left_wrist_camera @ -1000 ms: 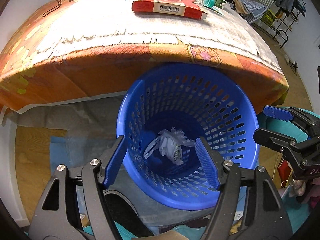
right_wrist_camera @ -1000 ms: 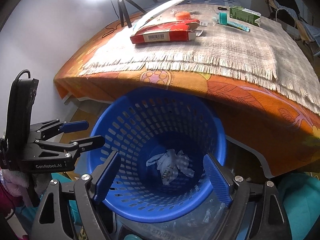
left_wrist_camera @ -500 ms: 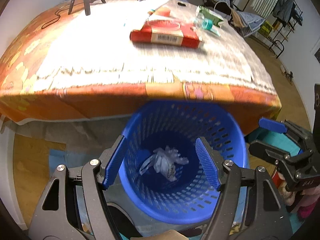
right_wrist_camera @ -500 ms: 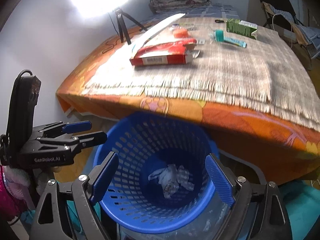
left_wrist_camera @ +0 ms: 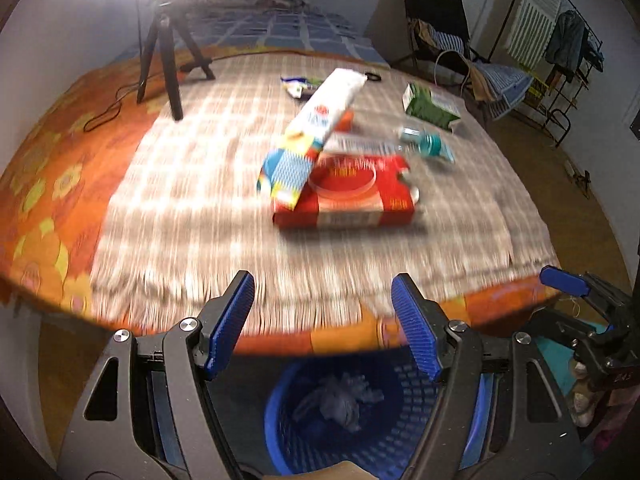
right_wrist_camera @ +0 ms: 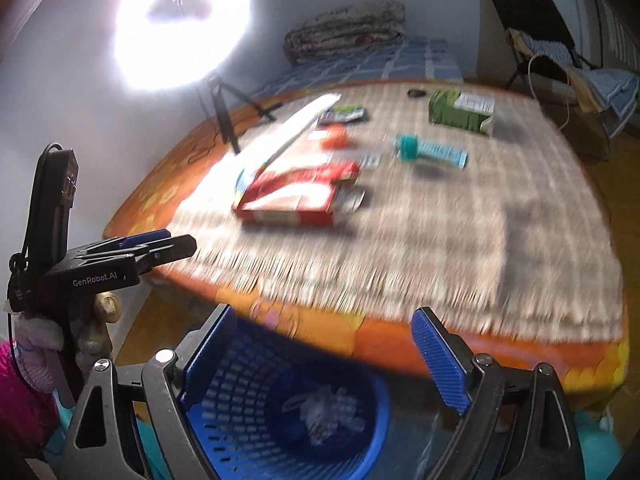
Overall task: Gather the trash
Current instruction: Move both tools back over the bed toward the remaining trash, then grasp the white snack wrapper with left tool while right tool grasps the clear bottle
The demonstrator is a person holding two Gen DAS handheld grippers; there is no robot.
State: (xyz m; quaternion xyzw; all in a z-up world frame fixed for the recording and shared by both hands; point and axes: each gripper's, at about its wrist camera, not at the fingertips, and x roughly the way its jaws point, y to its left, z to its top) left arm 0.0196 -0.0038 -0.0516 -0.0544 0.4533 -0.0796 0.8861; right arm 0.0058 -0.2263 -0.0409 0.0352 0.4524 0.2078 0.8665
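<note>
A blue perforated basket (left_wrist_camera: 392,436) stands on the floor at the table's near edge, also in the right wrist view (right_wrist_camera: 256,432). Crumpled white paper (left_wrist_camera: 340,400) lies in it (right_wrist_camera: 324,408). On the table lie a red flat box (left_wrist_camera: 352,200) (right_wrist_camera: 296,196), a long white and blue carton (left_wrist_camera: 316,120) leaning on it, a teal bottle (right_wrist_camera: 430,151) and a green carton (right_wrist_camera: 460,112). My left gripper (left_wrist_camera: 324,328) is open and empty above the basket. My right gripper (right_wrist_camera: 324,356) is open and empty beside it.
A checked cloth (left_wrist_camera: 200,184) covers the orange table. A tripod (left_wrist_camera: 168,52) with a bright ring light (right_wrist_camera: 180,20) stands at the table's far left. A chair (left_wrist_camera: 440,32) and a clothes rack (left_wrist_camera: 560,40) stand at the far right.
Both grippers have risen and tilted up from looking into the basket to looking across the tabletop. Both stay open. The paper stays in the basket.
</note>
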